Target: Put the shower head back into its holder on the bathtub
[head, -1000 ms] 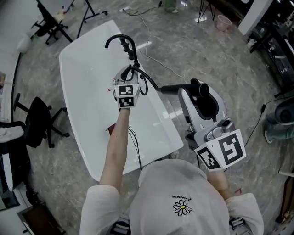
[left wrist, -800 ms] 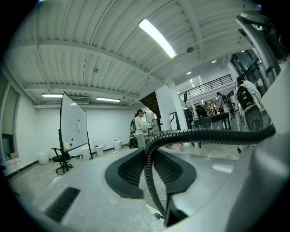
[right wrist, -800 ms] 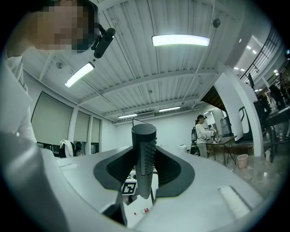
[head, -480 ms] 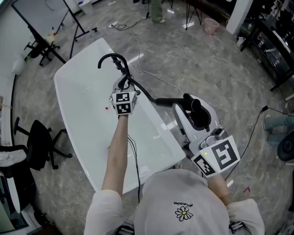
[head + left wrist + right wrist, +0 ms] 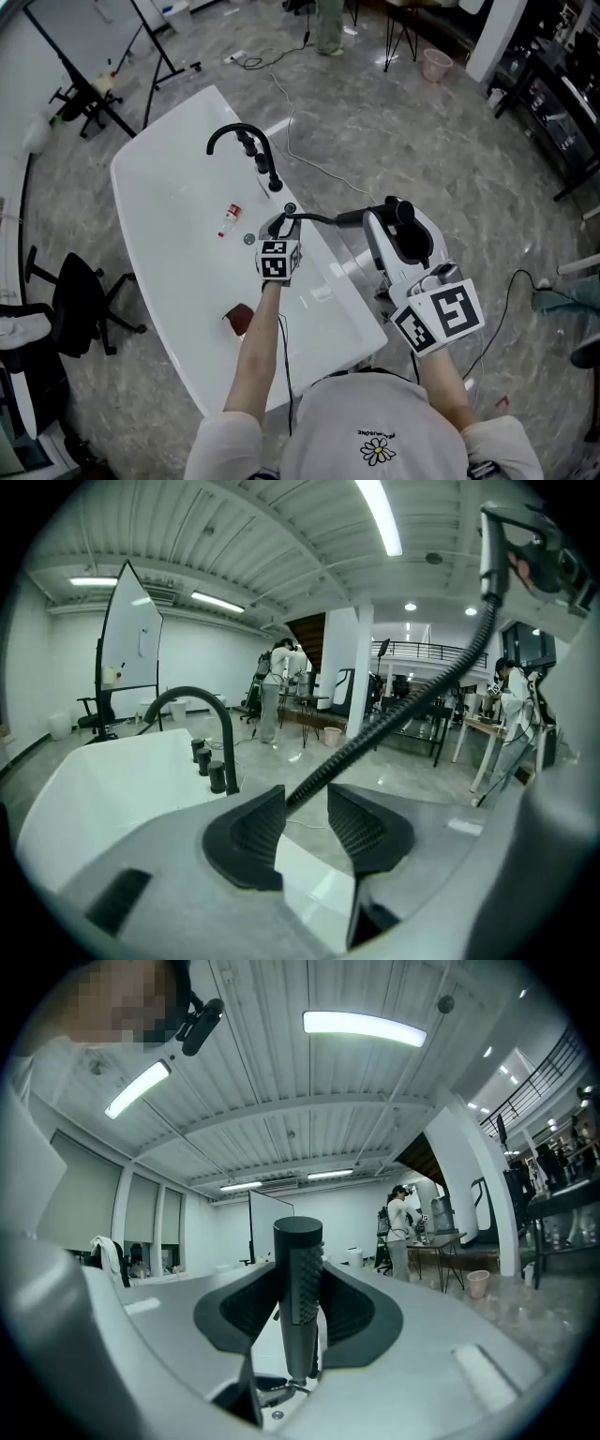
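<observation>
A white bathtub [image 5: 178,272] carries a black curved faucet [image 5: 246,141] and small knobs on its far rim. My right gripper [image 5: 396,217] is shut on the black shower head [image 5: 406,228], which stands upright between its pads [image 5: 352,1312] as a ribbed handle [image 5: 298,1283]. The black hose [image 5: 314,218] runs from it to my left gripper [image 5: 278,228], low over the tub's right rim. That left gripper's [image 5: 305,806] jaws have just been opening; the hose [image 5: 394,726] lies loosely between them. A round fitting [image 5: 289,207] sits on the rim just beyond.
Inside the tub lie a small bottle [image 5: 228,218] and a dark red object [image 5: 239,319]. An office chair [image 5: 80,277] stands left of the tub, a stand's legs [image 5: 94,98] and a pink bin [image 5: 436,64] farther off. Cables cross the floor; a person [image 5: 328,23] stands far away.
The left gripper has dropped from beside the faucet down along the rim toward me, and its jaws have spread off the hose. The right gripper with the shower head shifted slightly.
</observation>
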The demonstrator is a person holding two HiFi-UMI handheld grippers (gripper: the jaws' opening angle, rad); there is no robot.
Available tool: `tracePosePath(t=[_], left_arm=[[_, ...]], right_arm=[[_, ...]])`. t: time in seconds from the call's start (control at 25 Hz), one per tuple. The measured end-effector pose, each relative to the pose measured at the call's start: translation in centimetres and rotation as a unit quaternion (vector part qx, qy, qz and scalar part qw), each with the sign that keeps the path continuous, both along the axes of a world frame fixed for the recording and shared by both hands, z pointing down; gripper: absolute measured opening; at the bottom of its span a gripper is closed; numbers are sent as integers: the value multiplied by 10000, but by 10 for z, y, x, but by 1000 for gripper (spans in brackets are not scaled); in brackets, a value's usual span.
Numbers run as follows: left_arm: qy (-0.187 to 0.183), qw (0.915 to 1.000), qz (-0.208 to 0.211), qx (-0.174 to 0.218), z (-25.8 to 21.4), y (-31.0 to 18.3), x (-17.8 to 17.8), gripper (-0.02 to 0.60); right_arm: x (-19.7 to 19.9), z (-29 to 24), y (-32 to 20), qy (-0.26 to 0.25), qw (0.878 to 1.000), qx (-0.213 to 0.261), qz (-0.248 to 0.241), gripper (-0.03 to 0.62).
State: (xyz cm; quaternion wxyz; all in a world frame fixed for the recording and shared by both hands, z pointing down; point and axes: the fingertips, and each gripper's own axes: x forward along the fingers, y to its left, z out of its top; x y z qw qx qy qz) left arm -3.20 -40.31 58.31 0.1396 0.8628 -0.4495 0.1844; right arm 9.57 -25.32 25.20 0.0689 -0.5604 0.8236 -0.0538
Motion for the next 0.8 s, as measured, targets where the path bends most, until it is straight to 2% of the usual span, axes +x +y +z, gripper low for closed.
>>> tracePosePath(t=[0.08,0.24,0.28,0.36,0.48,0.6,0.8], left_arm=[[-11,10000,62,-65,10,9,-5,135],[207,9997,-110,54,4,9,-19,133],[292,9993,-185,119,0,7,-22,115],[505,9980,-295,231,-11,5,-28,0],[806,9952,-343,437,-29,3,-35,0],[918,9927,-455,637,-41,3,-45,0],[1031,9894,-814,616,-40,7,-68,0]], right_arm=[[-5,-2,-12,0,10000,17,-23,140],[-25,8,-36,371,9992,-4,-127,140],[-29,14,-41,392,9991,-47,-166,140],[-36,28,-52,388,9989,-157,-223,140],[-48,54,-72,505,9979,-316,-269,140],[-60,85,-97,663,9958,-477,-416,140],[-79,134,-141,783,9924,-691,-657,140]])
